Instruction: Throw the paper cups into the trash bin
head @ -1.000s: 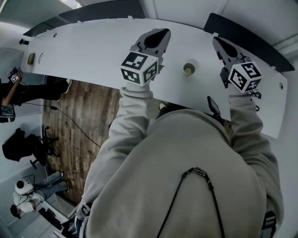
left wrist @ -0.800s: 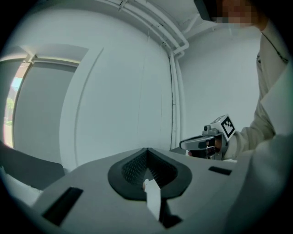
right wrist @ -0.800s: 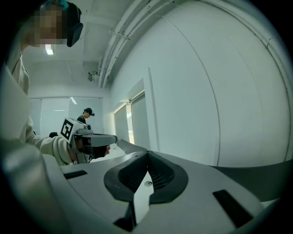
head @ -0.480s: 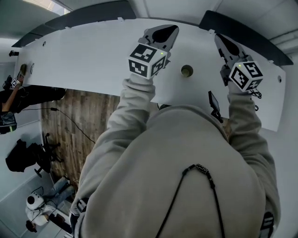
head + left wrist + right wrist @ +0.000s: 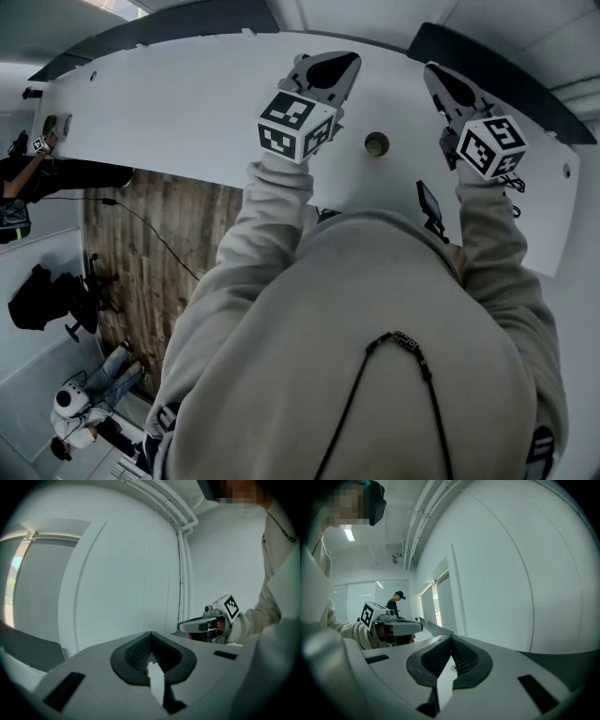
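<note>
One paper cup [image 5: 376, 143] stands upright on the long white table [image 5: 187, 103], seen from above with its mouth open. My left gripper [image 5: 339, 62] hovers just left of the cup and my right gripper [image 5: 436, 75] just right of it; neither touches it. Both have their jaws together with nothing between them. In the left gripper view my left gripper [image 5: 151, 638] is shut, and the right gripper [image 5: 206, 624] shows beyond it. In the right gripper view my right gripper [image 5: 451, 641] is shut, with the left gripper [image 5: 396, 627] beside it. No trash bin is in view.
Two small objects [image 5: 54, 124] lie at the table's far left end. Dark chair backs [image 5: 487, 64] line the far side. Wooden floor [image 5: 150, 244] lies left of me, with a cable, an office chair [image 5: 47, 300] and two people [image 5: 70, 412] at the left edge.
My left gripper has shifted right and a little forward, closer to the cup. The right gripper has edged forward and slightly left. Both stay shut; the cup has not moved.
</note>
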Demonstrator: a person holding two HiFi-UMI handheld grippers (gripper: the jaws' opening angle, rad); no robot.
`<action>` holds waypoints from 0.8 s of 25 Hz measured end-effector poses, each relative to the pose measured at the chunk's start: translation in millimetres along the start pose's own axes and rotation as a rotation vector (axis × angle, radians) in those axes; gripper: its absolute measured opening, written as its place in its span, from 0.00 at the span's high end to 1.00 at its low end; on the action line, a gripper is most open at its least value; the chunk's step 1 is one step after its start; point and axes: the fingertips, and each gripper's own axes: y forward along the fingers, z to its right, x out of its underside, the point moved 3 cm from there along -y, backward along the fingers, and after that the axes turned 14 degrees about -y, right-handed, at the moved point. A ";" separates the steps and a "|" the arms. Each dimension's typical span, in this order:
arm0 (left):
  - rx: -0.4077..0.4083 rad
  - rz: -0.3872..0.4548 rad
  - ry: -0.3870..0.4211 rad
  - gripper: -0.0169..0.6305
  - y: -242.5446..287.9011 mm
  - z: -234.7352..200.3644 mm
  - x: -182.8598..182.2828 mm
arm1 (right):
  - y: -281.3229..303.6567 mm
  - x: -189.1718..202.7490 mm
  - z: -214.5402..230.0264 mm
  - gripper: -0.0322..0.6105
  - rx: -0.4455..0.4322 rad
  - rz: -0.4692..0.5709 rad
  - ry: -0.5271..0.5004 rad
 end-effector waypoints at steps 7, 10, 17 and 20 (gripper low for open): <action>-0.029 -0.017 -0.028 0.97 -3.4 -6.0 17.2 | 8.3 17.0 -4.0 0.92 -0.035 -0.025 0.019; -0.037 -0.024 -0.045 0.97 -4.3 -8.8 26.3 | 10.5 26.6 -7.4 0.92 -0.045 -0.043 0.029; -0.056 -0.047 -0.116 0.97 -5.4 -35.3 33.6 | 39.1 35.4 -10.0 0.92 -0.072 -0.105 0.049; -0.062 -0.069 -0.156 0.97 -7.5 -54.5 33.5 | 60.1 35.8 -13.2 0.92 -0.090 -0.151 0.060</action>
